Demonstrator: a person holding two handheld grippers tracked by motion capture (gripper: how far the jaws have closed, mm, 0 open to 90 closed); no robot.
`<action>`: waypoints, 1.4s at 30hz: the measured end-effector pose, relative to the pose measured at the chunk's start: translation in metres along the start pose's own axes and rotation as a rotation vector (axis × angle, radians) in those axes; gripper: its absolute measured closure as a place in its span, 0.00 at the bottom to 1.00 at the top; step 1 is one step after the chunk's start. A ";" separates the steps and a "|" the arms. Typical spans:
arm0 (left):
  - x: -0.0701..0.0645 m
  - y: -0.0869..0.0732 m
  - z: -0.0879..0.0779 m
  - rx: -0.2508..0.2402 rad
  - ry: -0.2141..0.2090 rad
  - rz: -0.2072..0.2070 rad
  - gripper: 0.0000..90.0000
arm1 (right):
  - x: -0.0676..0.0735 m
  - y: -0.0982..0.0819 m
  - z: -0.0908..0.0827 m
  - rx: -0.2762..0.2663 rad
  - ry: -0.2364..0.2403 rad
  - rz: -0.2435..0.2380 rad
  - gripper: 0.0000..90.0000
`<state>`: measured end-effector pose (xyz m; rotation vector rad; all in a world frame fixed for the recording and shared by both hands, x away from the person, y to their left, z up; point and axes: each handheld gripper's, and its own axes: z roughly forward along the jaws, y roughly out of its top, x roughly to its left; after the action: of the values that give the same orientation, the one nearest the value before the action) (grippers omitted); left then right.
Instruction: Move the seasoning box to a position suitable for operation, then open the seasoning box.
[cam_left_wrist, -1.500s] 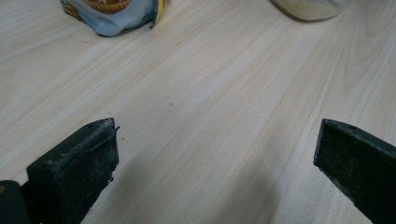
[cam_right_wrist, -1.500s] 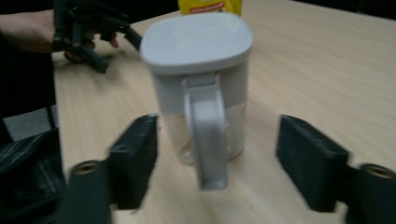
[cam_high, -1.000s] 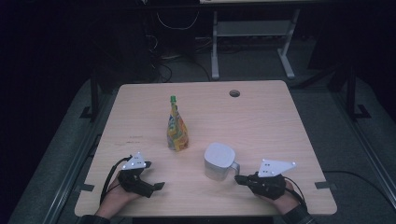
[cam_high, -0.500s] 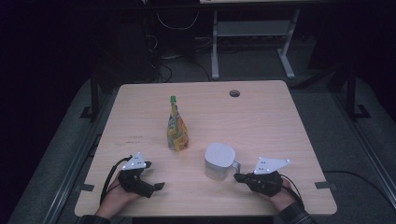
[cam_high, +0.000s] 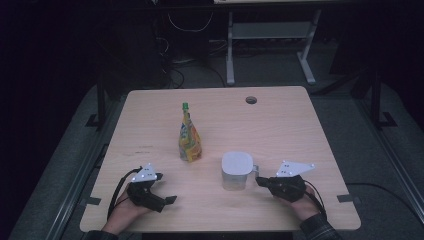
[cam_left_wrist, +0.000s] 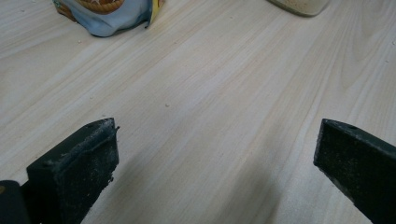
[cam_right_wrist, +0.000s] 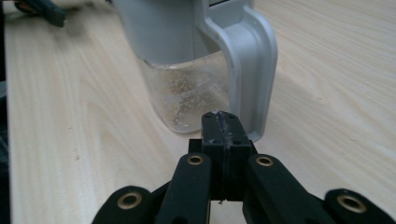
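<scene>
On table (cam_high: 280, 120): one jug (cam_high: 236, 170), one pouch (cam_high: 189, 139).

Dim room — grey carpet floor (cam_high: 360, 120), white desk frame (cam_high: 270, 35) behind wooden table (cam_high: 280, 125).

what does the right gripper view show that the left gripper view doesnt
Right gripper view alone: the right gripper with its jaws pressed shut and nothing between them, just short of the grey handle of the clear jug, whose see-through lower part has grainy residue inside.

Left gripper view alone: the left gripper with its jaws wide apart over bare wood, and the bottom of the colourful pouch at the top edge.

Both: the light wooden table, and the jug, of which the left gripper view catches a sliver of base at the top.
</scene>
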<state>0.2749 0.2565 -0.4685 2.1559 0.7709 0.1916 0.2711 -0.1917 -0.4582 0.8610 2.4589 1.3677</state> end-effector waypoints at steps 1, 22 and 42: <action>0.000 0.000 0.000 -0.001 -0.001 -0.002 0.00 | -0.002 0.001 0.001 0.000 -0.008 0.009 1.00; -0.001 0.003 0.000 -0.023 -0.008 -0.007 0.00 | -0.030 0.008 0.007 -0.034 -0.079 0.069 1.00; -0.029 0.048 0.026 -0.077 -0.099 0.080 0.00 | -0.040 0.000 -0.002 -0.046 -0.174 0.099 0.51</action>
<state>0.2842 0.1996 -0.4463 2.1078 0.6116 0.1520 0.3026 -0.2157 -0.4615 1.0554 2.2736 1.3149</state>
